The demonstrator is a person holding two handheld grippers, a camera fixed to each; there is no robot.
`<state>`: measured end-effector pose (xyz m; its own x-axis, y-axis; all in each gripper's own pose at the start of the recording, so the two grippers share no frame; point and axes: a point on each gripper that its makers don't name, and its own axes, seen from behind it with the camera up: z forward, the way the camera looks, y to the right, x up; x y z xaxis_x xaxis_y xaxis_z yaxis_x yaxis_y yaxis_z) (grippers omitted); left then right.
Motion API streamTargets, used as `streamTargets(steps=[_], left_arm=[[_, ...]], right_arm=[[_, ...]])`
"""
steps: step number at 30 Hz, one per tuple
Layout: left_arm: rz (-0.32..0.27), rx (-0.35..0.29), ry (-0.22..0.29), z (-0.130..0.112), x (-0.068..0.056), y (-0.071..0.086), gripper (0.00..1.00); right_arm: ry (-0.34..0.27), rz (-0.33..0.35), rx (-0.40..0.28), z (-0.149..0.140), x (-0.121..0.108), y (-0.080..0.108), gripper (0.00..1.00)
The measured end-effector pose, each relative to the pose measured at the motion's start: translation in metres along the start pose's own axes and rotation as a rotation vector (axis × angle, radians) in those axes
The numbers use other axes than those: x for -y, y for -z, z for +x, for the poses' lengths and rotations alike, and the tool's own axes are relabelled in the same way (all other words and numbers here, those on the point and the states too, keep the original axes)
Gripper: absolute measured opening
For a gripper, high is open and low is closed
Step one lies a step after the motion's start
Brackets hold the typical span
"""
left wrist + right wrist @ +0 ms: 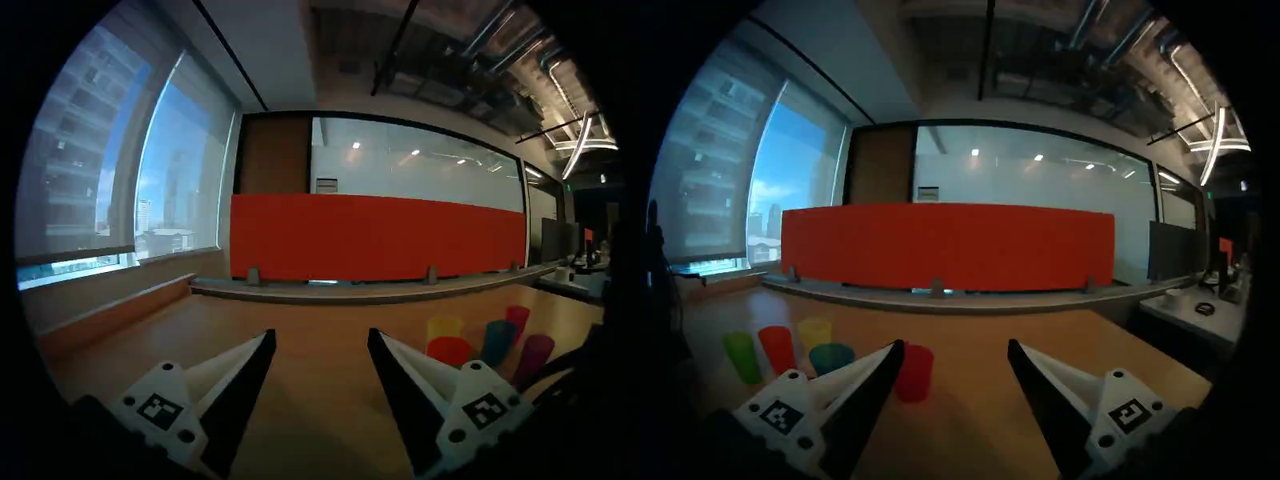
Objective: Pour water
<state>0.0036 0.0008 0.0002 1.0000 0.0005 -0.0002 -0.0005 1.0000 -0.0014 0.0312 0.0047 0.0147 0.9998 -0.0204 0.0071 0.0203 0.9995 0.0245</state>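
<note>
The left gripper (pixel 322 334) hangs low over the wooden table (pixel 320 416), jaws apart and gripping nothing, with a cluster of coloured cups (pixel 498 340) standing off to its right. The right gripper (pixel 956 346) is likewise spread wide. A red cup (pixel 914 372) stands just past its left fingertip, partly hidden by it, and a green cup (pixel 742 356) stands farther left. Beyond them, an orange divider panel (pixel 948 244) spans the table's far edge, with a glass wall (pixel 1032 176) behind it.

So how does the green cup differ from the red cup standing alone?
In the right gripper view the green cup is leftmost; the lone red cup stands apart, nearer the jaws. The green cup shows whole; one jaw partly hides the lone red cup. Both stand upright.
</note>
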Motion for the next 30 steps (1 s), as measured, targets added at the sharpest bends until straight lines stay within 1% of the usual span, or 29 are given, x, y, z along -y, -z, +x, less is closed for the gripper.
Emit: streamTargets(steps=[3,8,11,14,20,26,30], left_arm=[[-0.01,-0.001,-0.001,0.018,-0.005,-0.001,0.85],[-0.05,0.005,0.009,0.046,-0.019,-0.006,0.85],[-0.075,0.019,0.007,0.059,-0.026,-0.01,0.84],[-0.093,0.032,0.0,0.073,-0.031,-0.014,0.84],[-0.108,0.006,-0.006,0.111,-0.036,-0.021,0.85],[-0.106,0.006,-0.017,0.142,-0.035,-0.025,0.85],[-0.127,-0.016,-0.016,0.16,-0.041,-0.024,0.85]], right_arm=[[-0.015,0.014,0.005,0.016,-0.002,-0.005,1.0],[-0.049,0.034,0.019,0.043,-0.007,-0.014,1.0],[-0.053,0.046,0.031,0.058,-0.009,-0.018,1.0],[-0.042,0.051,0.036,0.072,-0.011,-0.022,1.0],[-0.022,0.075,0.029,0.108,-0.009,-0.025,1.0],[-0.042,0.102,0.021,0.139,-0.005,-0.027,1.0],[-0.056,0.121,0.012,0.153,-0.001,-0.027,1.0]])
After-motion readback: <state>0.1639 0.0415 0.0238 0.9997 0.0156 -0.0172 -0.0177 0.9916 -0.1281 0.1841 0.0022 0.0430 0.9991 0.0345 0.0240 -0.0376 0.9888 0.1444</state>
